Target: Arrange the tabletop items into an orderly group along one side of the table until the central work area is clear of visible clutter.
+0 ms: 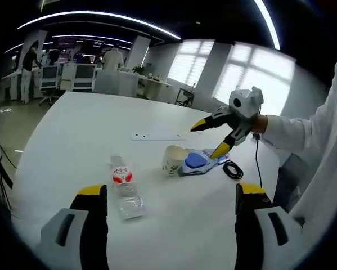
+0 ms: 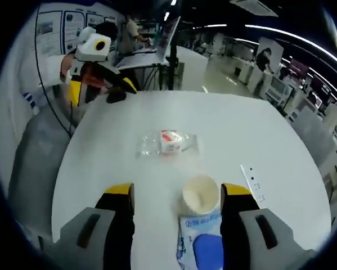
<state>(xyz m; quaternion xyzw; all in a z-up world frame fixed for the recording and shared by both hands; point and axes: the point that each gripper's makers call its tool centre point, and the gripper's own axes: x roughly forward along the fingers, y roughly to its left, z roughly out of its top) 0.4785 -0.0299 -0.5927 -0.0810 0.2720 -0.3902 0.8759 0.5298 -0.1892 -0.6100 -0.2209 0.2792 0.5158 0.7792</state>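
While both claws, the left claw (image 1: 171, 197) and right claw (image 2: 176, 197), stand wide apart holding nothing, the bottle (image 1: 125, 193), paper cup (image 1: 173, 159), blue-printed packet (image 1: 201, 162) and, apparently, a black cable (image 1: 232, 169) lie mid-bench (image 1: 72, 135), ungrouped

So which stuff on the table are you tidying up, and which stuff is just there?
To tidy:
bottle, lying down
cup, tipped on its side
blue packet
black cable
white strip

Just there:
table itself
desks and chairs at the back
people standing far off

Both grippers, left and right, are open and hold nothing.
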